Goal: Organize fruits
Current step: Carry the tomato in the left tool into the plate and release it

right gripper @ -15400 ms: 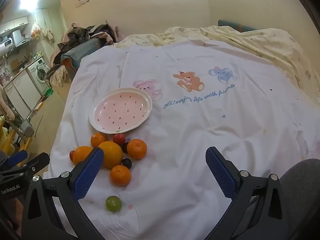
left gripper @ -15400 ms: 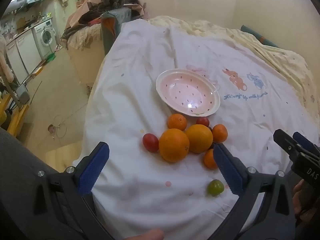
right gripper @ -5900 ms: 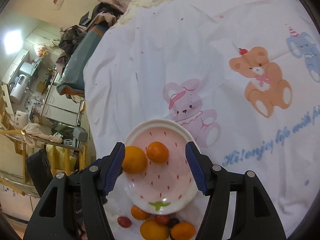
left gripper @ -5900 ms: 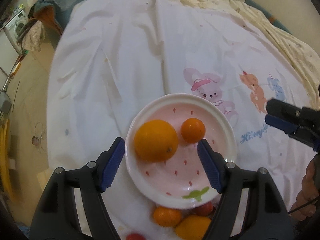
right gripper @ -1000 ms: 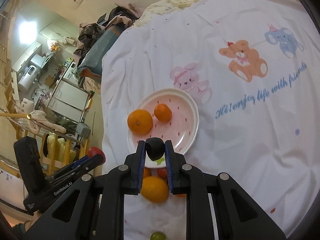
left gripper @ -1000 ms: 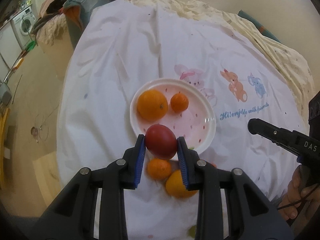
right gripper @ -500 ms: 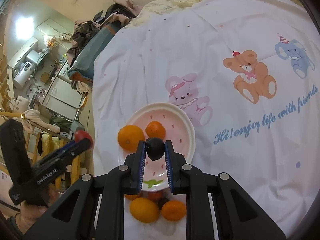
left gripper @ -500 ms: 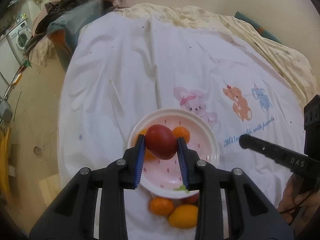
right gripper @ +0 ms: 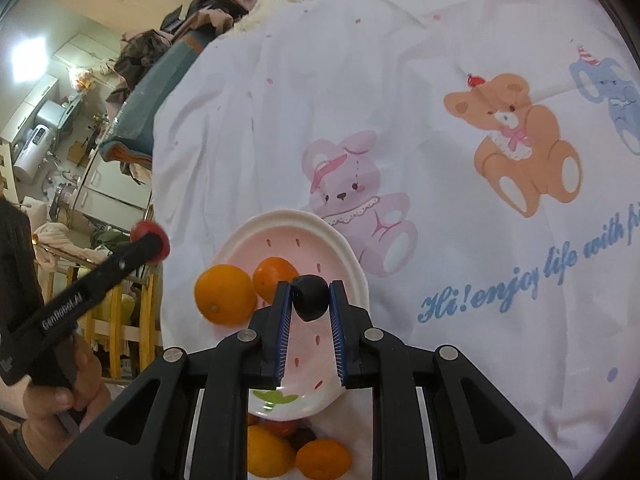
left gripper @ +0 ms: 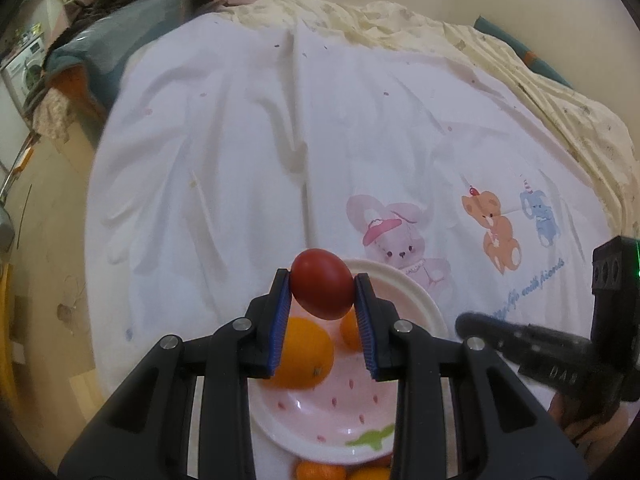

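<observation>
Left gripper [left gripper: 322, 294]: clamped on a red tomato [left gripper: 322, 283], pads pressing both its sides; held in the air above the far rim of the plate [left gripper: 432, 308].
Right gripper [right gripper: 309, 300]: clamped on a small dark fruit [right gripper: 309, 297], held over the middle of the plate.
Plate: pink, strawberry-seed pattern, white rim, green leaf mark at the near edge; it lies on a white sheet [left gripper: 248, 152] beside the printed pink rabbit [left gripper: 394, 240].
Plate contents: a large orange [right gripper: 225, 294] at the left rim and a smaller orange [right gripper: 276, 274] just beside it, the two close or touching. Right half and near half of the plate floor are bare.
Edges: the sheet drops off at its left border toward the floor [left gripper: 40, 208]; a cream blanket [left gripper: 520, 64] bounds the far and right sides.
Open room: wide bare sheet beyond and left of the plate.
Tomato axis: egg-shaped; long axis runs tilted from upper left to lower right across the jaws.
Dark fruit axis: near round; no clear long axis.
Right wrist view only: the leftover oranges [right gripper: 294, 456] on the sheet in full, just below the plate's near rim, and the left gripper from the side with a hand [right gripper: 60, 400] on its handle.
Left wrist view only: the tomato close up; the right gripper's body at the right edge, blurred.
</observation>
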{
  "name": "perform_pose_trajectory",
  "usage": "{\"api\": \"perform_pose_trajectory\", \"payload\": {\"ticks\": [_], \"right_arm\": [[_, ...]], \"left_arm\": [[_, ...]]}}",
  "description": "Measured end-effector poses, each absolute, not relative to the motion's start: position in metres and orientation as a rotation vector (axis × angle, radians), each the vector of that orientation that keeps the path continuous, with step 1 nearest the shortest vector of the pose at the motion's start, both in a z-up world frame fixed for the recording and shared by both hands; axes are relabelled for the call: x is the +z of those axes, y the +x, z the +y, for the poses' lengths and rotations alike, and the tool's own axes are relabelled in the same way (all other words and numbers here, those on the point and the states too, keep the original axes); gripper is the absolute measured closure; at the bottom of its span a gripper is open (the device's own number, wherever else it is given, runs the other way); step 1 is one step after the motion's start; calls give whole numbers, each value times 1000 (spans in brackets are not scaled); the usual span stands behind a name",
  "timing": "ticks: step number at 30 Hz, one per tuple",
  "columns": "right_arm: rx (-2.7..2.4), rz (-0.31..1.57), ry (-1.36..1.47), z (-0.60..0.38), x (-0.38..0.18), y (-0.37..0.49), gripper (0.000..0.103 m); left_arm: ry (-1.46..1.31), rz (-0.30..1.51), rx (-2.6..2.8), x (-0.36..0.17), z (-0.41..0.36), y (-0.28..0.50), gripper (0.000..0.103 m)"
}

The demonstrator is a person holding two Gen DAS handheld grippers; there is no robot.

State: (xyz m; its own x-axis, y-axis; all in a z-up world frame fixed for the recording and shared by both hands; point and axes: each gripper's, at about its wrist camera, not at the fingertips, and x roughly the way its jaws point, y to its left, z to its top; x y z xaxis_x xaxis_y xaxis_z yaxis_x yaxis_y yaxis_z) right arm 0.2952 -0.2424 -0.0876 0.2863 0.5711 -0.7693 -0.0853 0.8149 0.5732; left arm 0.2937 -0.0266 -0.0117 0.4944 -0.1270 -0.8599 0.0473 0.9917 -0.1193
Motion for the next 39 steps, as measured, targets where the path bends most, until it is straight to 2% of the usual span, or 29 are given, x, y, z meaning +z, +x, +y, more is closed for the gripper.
{"api": "perform_pose_trajectory", "payload": {"ticks": [18, 34, 35, 37, 38, 39], "right_arm": [[482, 1300, 416, -226, -126, 296, 83], [461, 1301, 384, -223, -124, 296, 82], [461, 1300, 385, -222, -124, 296, 82], [456, 1292, 386, -222, -122, 296, 80], [450, 1287, 383, -222, -122, 296, 80], [448, 1281, 383, -223, -121, 296, 80]], "left_arm": [[-21, 1244, -122, -90, -54, 327, 75], [-31, 1271, -97, -94, -48, 328, 74], [-32, 1274, -97, -94, -48, 328, 71], [-30, 1272, -92, -92, -47, 328, 51], [-29, 1267, -85, -91, -47, 328, 38], [-32, 1256, -75, -89, -46, 326, 35]]}}
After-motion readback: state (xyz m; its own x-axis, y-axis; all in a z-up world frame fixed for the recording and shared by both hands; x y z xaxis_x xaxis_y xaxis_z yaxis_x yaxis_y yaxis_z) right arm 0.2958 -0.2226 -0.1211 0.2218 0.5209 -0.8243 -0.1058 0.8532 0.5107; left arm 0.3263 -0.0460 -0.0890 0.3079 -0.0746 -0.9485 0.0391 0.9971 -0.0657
